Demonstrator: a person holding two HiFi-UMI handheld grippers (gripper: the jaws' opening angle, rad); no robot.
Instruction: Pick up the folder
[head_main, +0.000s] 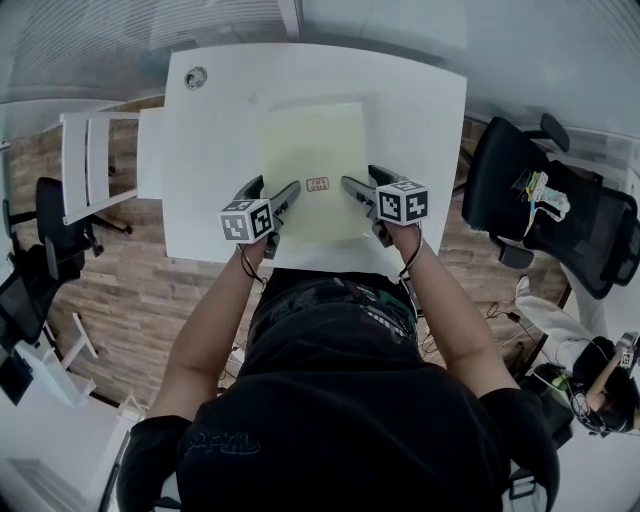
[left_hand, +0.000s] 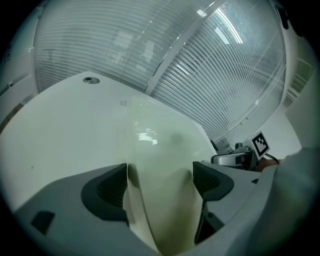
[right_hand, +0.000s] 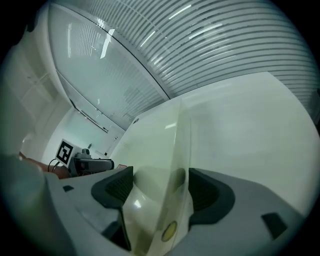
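A pale yellow translucent folder (head_main: 312, 165) lies flat on the white table (head_main: 210, 140), with a small red-printed label near its front edge. My left gripper (head_main: 272, 190) stands at the folder's near left side and my right gripper (head_main: 362, 180) at its near right side. In the left gripper view the folder (left_hand: 165, 150) has its left edge running between the wide jaws of the left gripper (left_hand: 160, 177), close to the left pad. In the right gripper view the folder (right_hand: 150, 140) has its right edge between the jaws of the right gripper (right_hand: 157, 180). Neither gripper's pads press on it.
A round grommet (head_main: 196, 77) sits in the table's far left corner. A black office chair (head_main: 540, 200) stands to the right, a white rack (head_main: 85, 160) and a dark chair (head_main: 55, 230) to the left. Slatted blinds (left_hand: 200, 60) rise behind the table.
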